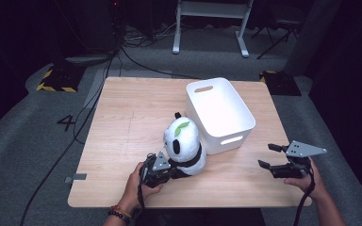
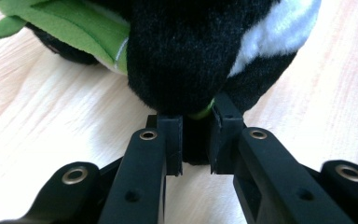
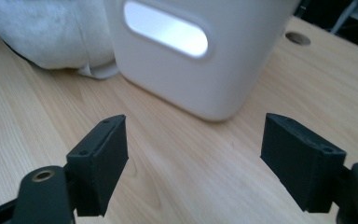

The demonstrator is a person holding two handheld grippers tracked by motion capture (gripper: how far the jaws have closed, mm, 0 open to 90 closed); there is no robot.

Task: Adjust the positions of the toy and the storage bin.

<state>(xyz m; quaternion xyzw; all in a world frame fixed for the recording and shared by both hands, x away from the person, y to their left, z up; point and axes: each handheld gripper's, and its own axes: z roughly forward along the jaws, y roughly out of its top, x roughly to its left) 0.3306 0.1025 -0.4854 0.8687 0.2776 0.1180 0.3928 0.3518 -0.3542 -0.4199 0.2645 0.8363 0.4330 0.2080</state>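
A black-and-white panda plush (image 1: 185, 141) with a green leaf on its head sits on the wooden table (image 1: 122, 122), right against the near-left wall of a white plastic bin (image 1: 226, 141). My left gripper (image 1: 172, 169) is low at the plush's near side. In the left gripper view its jaws (image 2: 196, 126) pinch a black furry part of the panda (image 2: 182, 51), beside a green cloth piece (image 2: 74, 28). My right gripper (image 1: 266, 155) hovers open near the table's right front and holds nothing. Its jaws (image 3: 193, 140) face the bin (image 3: 200, 70), with the plush (image 3: 46, 37) to the left.
The bin holds nothing that I can see and has oval handle slots in its end walls. Bare tabletop lies to the left and front right. Beyond the table are grey floor, cables and a white desk frame (image 1: 212, 23).
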